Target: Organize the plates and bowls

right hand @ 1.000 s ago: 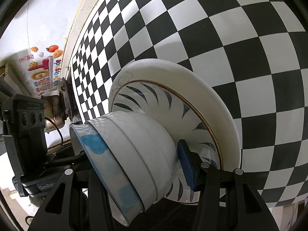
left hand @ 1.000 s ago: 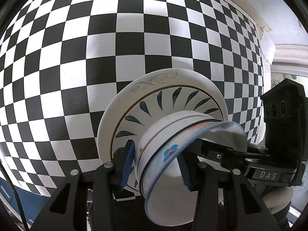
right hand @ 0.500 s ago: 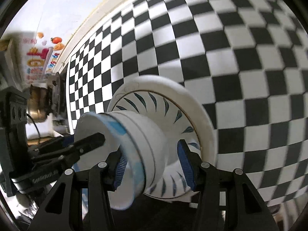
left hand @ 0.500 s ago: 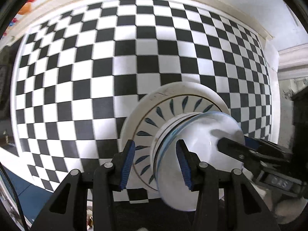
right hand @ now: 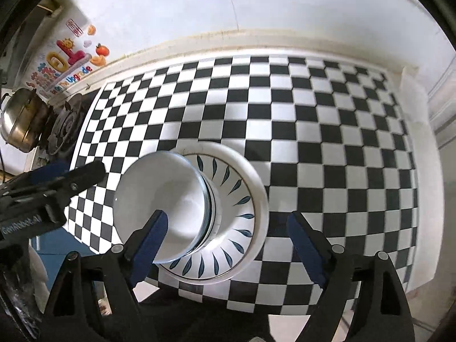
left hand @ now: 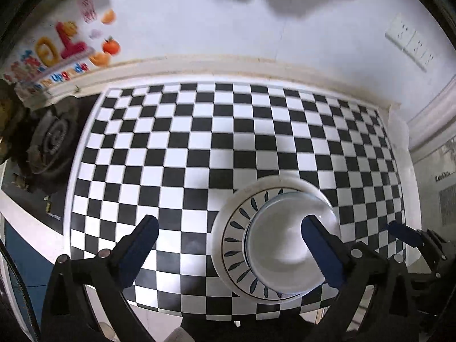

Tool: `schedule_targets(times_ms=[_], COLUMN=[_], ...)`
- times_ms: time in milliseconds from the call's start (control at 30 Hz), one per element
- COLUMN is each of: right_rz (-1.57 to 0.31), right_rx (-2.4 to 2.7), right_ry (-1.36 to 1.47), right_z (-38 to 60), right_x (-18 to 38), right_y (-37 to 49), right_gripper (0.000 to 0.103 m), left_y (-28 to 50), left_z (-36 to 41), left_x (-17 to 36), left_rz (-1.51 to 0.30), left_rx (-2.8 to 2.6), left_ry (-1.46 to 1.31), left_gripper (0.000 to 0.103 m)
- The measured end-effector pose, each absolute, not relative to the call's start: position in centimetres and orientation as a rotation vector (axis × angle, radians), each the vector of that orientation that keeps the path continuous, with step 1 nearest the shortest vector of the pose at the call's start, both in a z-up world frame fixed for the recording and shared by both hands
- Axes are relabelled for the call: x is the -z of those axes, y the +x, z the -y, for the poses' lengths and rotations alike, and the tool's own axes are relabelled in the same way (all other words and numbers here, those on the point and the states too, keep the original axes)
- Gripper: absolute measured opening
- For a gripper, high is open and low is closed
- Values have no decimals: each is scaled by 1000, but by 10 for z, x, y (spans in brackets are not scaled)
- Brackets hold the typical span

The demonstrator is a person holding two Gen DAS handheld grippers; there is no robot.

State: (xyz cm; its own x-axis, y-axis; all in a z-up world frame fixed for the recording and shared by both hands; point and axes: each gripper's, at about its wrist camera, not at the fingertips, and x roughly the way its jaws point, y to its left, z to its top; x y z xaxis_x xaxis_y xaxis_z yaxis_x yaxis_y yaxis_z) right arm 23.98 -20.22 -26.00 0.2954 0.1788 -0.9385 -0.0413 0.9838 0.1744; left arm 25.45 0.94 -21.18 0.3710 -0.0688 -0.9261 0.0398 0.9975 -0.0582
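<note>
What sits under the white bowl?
The bowl sits on a leaf-patterned plate, on the checkered mat. Earlier frames suggested stacked bowls; the plate's centre is covered.

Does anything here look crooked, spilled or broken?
Nothing stands out. The bowls sit nested and level on the plate, which lies flat on the checkered mat. No chips or spills show. Both grippers, left and right, are opening with nothing pinched between their jaws.
</note>
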Motion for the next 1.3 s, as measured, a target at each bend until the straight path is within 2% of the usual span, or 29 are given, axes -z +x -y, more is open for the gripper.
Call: schedule_targets(times_ms=[400, 767, 1000, 1300], right_rz=[-1121, -922, -829, -754], right_rx=[-79, -6, 4, 12], right_ry=[118, 128, 95, 83], right_z=[181, 157, 141, 138], right_x=[193, 104, 59, 30], right_y=[179, 58, -21, -94], right_gripper=[89, 90, 91, 91], left_y=[189, 80, 16, -47], left_z=[-15, -36, -39, -41], left_x=[160, 85, 60, 41], left_rz=[-1082, -903, -845, -787], left_rx=[111, 104, 88, 77], left_ry=[6, 54, 88, 64], left_gripper=[102, 102, 102, 102])
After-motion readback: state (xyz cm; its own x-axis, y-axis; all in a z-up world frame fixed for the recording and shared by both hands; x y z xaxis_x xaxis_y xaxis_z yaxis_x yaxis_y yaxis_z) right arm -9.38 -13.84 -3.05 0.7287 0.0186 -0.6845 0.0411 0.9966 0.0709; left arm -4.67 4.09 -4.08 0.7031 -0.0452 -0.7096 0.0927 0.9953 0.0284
